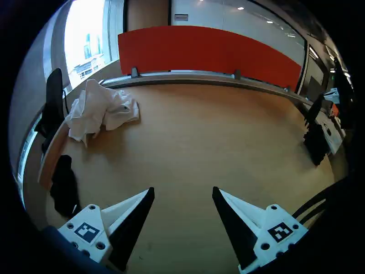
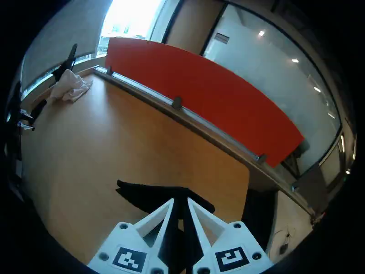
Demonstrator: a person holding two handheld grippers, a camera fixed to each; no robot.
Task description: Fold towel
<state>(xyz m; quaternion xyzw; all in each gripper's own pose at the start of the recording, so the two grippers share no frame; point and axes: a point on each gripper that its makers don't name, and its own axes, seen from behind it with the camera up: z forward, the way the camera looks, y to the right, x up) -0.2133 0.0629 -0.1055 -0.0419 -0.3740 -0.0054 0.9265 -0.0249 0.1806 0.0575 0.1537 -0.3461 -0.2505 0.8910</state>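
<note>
Left gripper [image 1: 182, 189]: I read the jaws wide apart, hanging over the wooden table [image 1: 205, 137]. Crumpled white cloth [image 1: 102, 109] lies at its far corner. Right gripper [image 2: 180, 199]: fingers pinched on the black towel [image 2: 146, 194].

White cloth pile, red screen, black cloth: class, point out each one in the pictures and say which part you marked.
white cloth pile [image 1: 102, 109], left gripper view, middle of the crumpled heap.
red screen [image 1: 205, 50], left gripper view, centre of its face.
black cloth [image 2: 146, 194], right gripper view, its flat left part.
</note>
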